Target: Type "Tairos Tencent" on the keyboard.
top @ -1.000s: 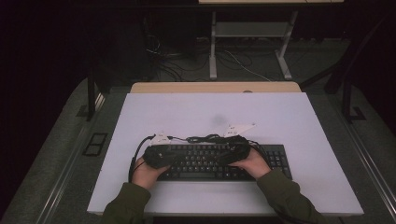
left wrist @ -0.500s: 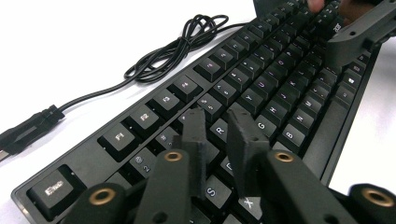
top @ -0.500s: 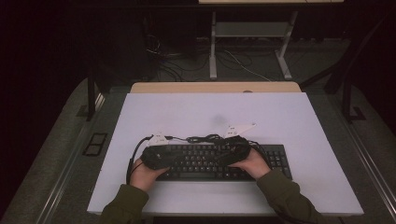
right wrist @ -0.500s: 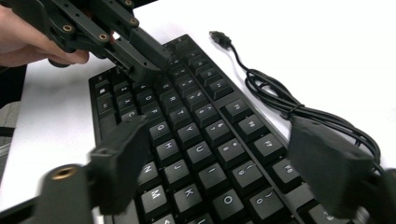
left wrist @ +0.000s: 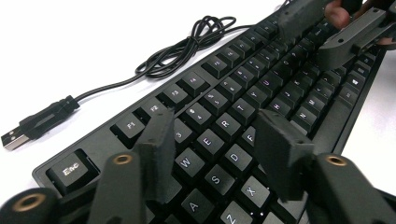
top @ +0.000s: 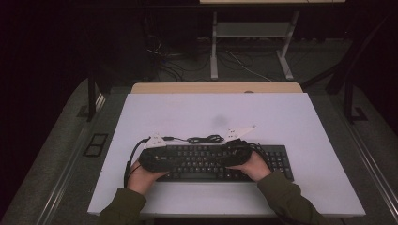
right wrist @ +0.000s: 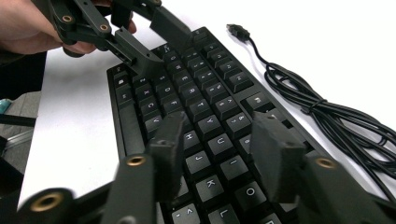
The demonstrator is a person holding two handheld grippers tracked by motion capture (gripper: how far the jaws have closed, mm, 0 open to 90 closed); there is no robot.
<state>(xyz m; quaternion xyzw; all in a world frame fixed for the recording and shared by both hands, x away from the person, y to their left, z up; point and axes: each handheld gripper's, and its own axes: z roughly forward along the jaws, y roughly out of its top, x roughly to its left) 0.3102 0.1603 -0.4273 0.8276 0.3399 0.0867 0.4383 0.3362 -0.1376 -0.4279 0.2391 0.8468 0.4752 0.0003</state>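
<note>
Black keyboard (top: 211, 161) lying flat on the white table (top: 281, 117), toward the near edge, long side across.

At the keyboard's left end: left gripper (top: 157, 159) held low over the keys, hand (top: 141, 176) behind it at the keyboard's near-left corner. Jaws parted and just been opening; pads (left wrist: 159, 149) hovering above the W, E and F keys in the left gripper view, nothing clamped between them, contact with the key tops hard to judge.

Beyond the keyboard's far edge, around the middle: its cable (top: 204, 139) bundled in loose loops, USB plug (left wrist: 14, 137) lying loose on the table off the far-left corner.

Right of the keyboard's centre: right gripper (top: 237, 154) low over the letter keys, hand (top: 256, 166) behind it. Jaws half spread and just been closing; pads (right wrist: 275, 140) straddling the H, J, K area in the right gripper view, gripping nothing.

Number pad at the keyboard's right end uncovered.
</note>
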